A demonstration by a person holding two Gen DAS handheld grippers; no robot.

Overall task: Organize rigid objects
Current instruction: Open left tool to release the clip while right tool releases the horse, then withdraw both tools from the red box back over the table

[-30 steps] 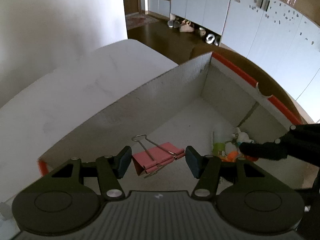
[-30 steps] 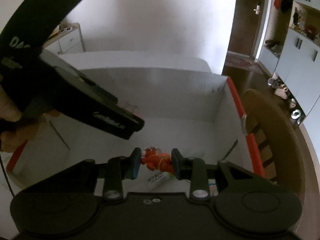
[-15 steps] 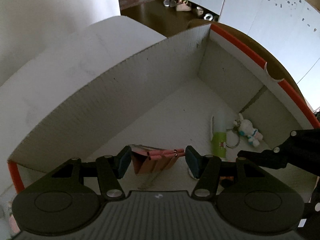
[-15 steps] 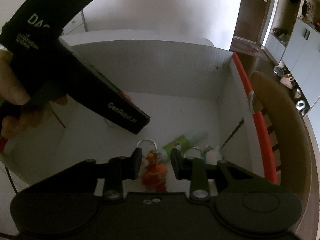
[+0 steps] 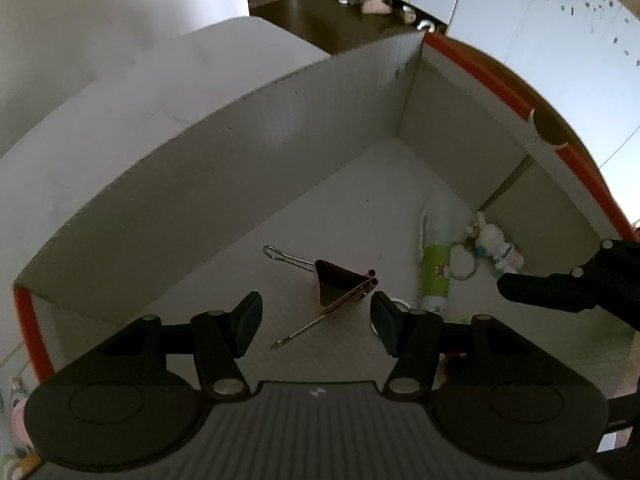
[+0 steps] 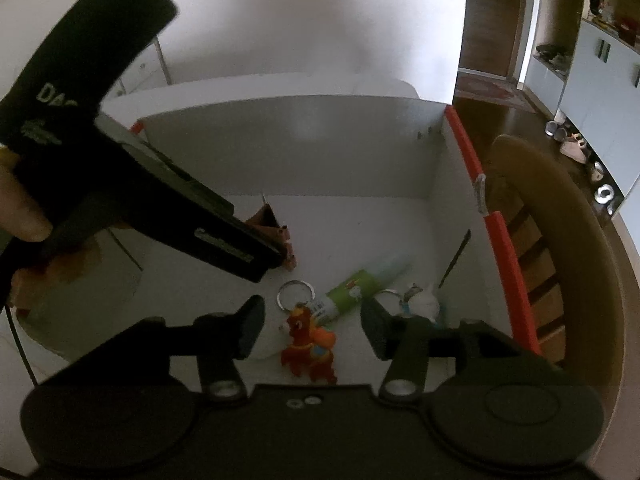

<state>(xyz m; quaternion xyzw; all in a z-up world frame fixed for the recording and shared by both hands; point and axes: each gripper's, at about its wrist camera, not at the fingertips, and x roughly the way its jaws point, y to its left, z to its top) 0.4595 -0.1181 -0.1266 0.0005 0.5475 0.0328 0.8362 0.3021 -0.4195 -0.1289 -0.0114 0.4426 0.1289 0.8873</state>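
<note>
- Left claw [image 5: 316,322]: jaws apart, nothing gripped; pink binder clip [image 5: 344,286] lies free on the box [image 5: 240,184] floor.
- Right claw [image 6: 312,330]: jaws just opened, apart; orange horse keychain [image 6: 308,346] lies released between them.

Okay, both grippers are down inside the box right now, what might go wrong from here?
1. The two grippers sit close together: the left gripper hangs just above the right gripper, so lifting out carelessly may knock them together.
2. The right gripper's jaws have just been opening around the orange horse keychain, which lies free between them; a pad could snag its ring.
3. The binder clip lies near the left gripper's pads and could get dragged.
</note>
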